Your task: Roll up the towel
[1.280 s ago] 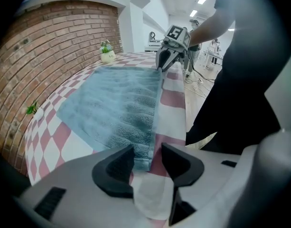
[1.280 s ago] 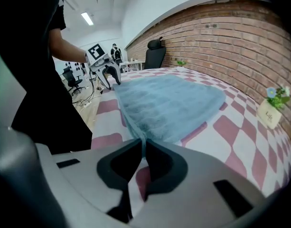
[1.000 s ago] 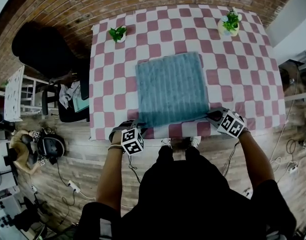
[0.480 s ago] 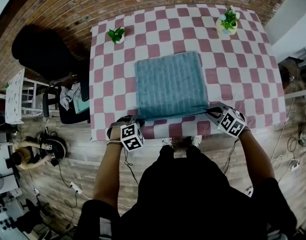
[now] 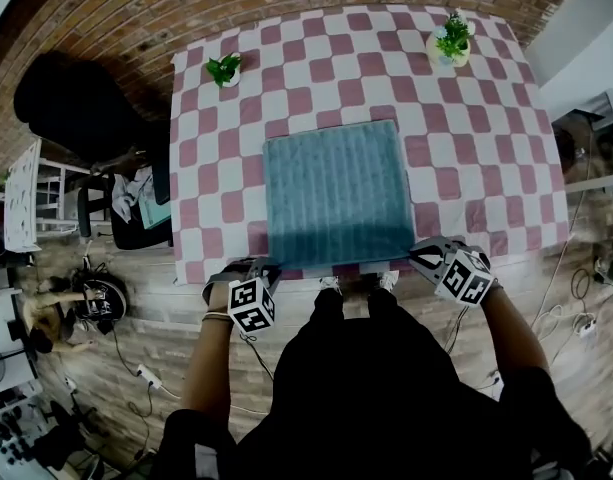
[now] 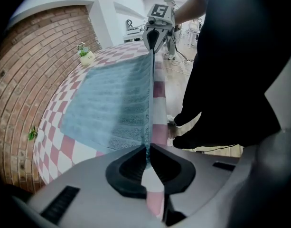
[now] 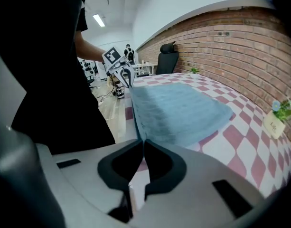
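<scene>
My left gripper (image 5: pixel 267 265) had just been closing, jaws pinched on the towel's (image 5: pixel 336 193) near left corner. My right gripper (image 5: pixel 419 252) was clamped on the near right corner. The towel lay spread flat on the checked table (image 5: pixel 476 118), its near edge stretched between both grippers at the table's front edge. Two plants (image 5: pixel 224 68) (image 5: pixel 448 43) stood at the far corners.

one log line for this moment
left gripper: jaws just closed on blue-grey ribbed cloth towel, near edge | right gripper: shut on same edge | roll: not begun
</scene>
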`<state>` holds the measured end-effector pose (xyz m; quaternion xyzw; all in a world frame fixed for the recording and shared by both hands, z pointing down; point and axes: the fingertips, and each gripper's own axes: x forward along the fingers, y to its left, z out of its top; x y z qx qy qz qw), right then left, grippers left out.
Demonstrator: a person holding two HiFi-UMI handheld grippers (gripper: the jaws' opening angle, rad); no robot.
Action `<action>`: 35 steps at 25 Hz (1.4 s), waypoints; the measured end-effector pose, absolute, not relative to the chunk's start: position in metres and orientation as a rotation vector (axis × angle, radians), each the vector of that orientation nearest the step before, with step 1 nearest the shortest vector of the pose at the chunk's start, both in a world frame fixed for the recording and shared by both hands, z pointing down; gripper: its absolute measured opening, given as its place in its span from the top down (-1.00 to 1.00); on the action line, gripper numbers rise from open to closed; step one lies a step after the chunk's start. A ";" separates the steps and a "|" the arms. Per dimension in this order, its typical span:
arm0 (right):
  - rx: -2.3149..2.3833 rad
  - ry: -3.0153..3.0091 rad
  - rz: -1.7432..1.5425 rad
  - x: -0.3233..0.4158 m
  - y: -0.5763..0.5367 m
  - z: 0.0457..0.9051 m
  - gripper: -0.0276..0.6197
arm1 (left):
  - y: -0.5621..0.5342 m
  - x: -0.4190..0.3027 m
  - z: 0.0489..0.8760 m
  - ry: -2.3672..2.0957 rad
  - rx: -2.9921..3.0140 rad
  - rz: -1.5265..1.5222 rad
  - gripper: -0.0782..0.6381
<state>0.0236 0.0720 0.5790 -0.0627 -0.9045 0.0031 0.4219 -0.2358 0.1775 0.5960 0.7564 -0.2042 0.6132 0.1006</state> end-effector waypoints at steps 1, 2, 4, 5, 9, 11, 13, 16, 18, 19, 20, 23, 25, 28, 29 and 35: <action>-0.190 -2.263 0.022 0.027 0.083 0.578 0.87 | 0.186 -0.233 0.595 -0.585 2.233 1.807 0.71; -0.221 -2.262 0.034 0.030 0.093 0.576 0.87 | 0.194 -0.231 0.594 -0.573 2.233 1.801 0.71; -0.255 -2.265 0.041 0.034 0.106 0.572 0.87 | 0.203 -0.228 0.588 -0.579 2.236 1.781 0.71; -0.252 -2.274 0.036 0.035 0.108 0.568 0.87 | 0.203 -0.229 0.584 -0.598 2.240 1.773 0.71; -0.133 -2.357 -0.012 0.026 0.084 0.545 0.87 | 0.178 -0.241 0.564 -0.748 2.265 1.793 0.71; -0.057 -2.381 -0.059 0.017 0.062 0.529 0.87 | 0.151 -0.252 0.554 -0.830 2.284 1.840 0.71; 0.014 -2.405 -0.123 0.005 0.036 0.519 0.87 | 0.122 -0.264 0.545 -0.900 2.297 1.890 0.70; 0.122 -2.418 -0.204 -0.008 -0.007 0.515 0.87 | 0.078 -0.280 0.537 -0.999 2.304 1.916 0.70; 0.174 -2.419 -0.241 -0.017 -0.032 0.516 0.87 | 0.052 -0.288 0.538 -1.038 2.301 1.922 0.70; 0.203 -2.413 -0.253 -0.020 -0.043 0.517 0.87 | 0.040 -0.291 0.541 -1.040 2.298 1.929 0.70; 0.234 -2.402 -0.260 -0.022 -0.055 0.519 0.87 | 0.030 -0.294 0.544 -1.035 2.293 1.939 0.70; 0.296 -2.383 -0.262 -0.032 -0.087 0.527 0.87 | 0.001 -0.302 0.555 -1.028 2.267 1.963 0.70; 0.314 -2.377 -0.253 -0.039 -0.106 0.534 0.87 | -0.015 -0.308 0.562 -1.031 2.246 1.962 0.70; 0.324 -2.366 -0.233 -0.047 -0.126 0.548 0.87 | -0.034 -0.314 0.575 -0.998 2.222 1.960 0.70; 0.330 -2.362 -0.225 -0.049 -0.133 0.552 0.87 | -0.041 -0.315 0.579 -0.985 2.218 1.960 0.69; 0.386 -2.336 -0.180 -0.059 -0.167 0.573 0.87 | -0.075 -0.323 0.598 -0.966 2.210 1.971 0.69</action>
